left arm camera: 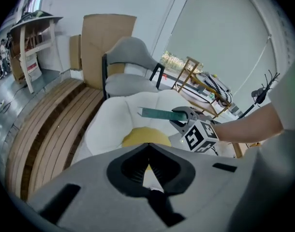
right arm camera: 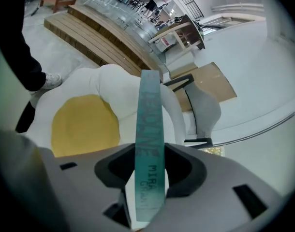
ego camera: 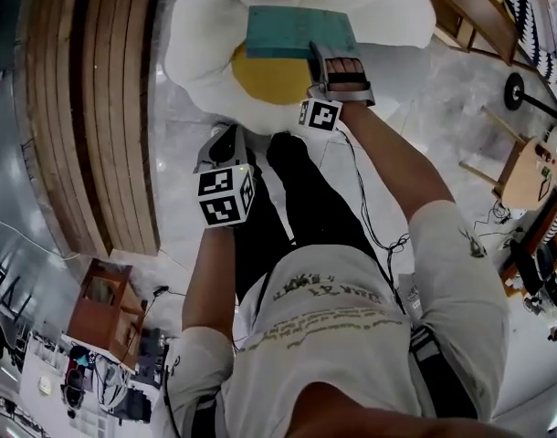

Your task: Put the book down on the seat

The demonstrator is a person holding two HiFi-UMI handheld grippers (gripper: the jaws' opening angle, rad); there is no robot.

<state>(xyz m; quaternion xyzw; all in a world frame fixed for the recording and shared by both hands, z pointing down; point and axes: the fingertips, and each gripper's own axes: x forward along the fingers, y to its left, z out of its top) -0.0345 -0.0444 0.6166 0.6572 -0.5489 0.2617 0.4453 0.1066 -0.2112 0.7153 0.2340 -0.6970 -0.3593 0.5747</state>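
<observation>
My right gripper [ego camera: 326, 55] is shut on a thin teal book [ego camera: 297, 31], holding it flat above the seat. The seat is a white egg-shaped cushion [ego camera: 198, 46] with a round yellow middle [ego camera: 267, 78]. In the right gripper view the book's spine [right arm camera: 148, 124] runs up between the jaws, over the cushion [right arm camera: 84, 124]. The left gripper view shows the book [left arm camera: 157, 113] side-on, above the cushion [left arm camera: 113, 122] and apart from it. My left gripper [ego camera: 222, 140] hangs lower and nearer my body, at the cushion's near edge. Its jaws [left arm camera: 147, 151] meet at the tips with nothing between them.
A slatted wooden bench [ego camera: 96, 108] runs along the left of the cushion. A grey chair [left arm camera: 130, 64] and a cardboard sheet [left arm camera: 109, 33] stand behind it. A wooden frame [ego camera: 470, 7] is at the right. My black trouser legs [ego camera: 306, 199] stand just before the cushion.
</observation>
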